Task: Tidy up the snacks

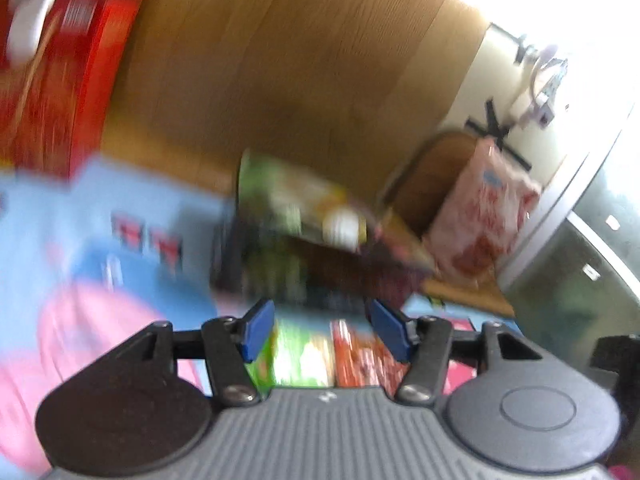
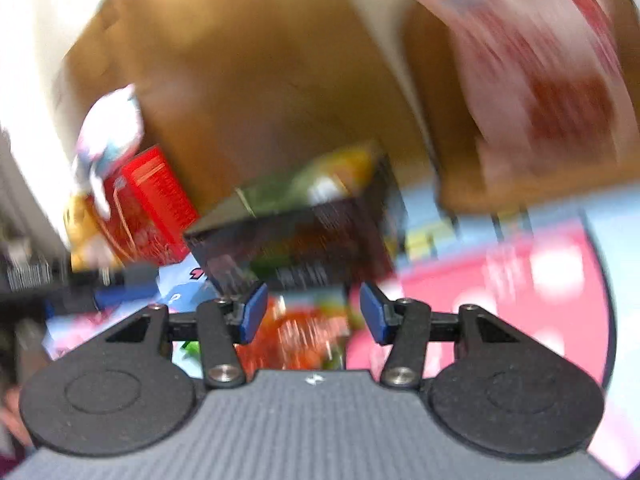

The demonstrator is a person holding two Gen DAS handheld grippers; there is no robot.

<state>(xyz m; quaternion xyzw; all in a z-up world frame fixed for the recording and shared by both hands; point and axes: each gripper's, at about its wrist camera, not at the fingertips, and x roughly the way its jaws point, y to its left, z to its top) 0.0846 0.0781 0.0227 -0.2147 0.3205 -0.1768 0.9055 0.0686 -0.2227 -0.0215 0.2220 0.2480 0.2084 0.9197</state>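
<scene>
The left gripper (image 1: 322,330) is hovering with its jaws spread wide, gripping nothing; the right gripper (image 2: 313,312) is likewise gaping and empty. Just beyond both, a dark green-topped snack box (image 1: 296,216) (image 2: 304,224) is sitting on a blue-and-pink mat (image 1: 120,240) (image 2: 520,280) (everything is blurred). A red box (image 1: 60,92) (image 2: 148,208) is standing nearby on the wooden floor (image 1: 300,60).

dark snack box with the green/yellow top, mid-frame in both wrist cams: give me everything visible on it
The dark snack box is a rectangular carton, apparently cardboard: green-and-yellow top face, near-black side with unreadable print. It sits tilted on the blue-and-pink mat, ahead of both open grippers, neither touching it. A red box stands to its left in the right wrist view. Motion blur hides finer detail.
</scene>
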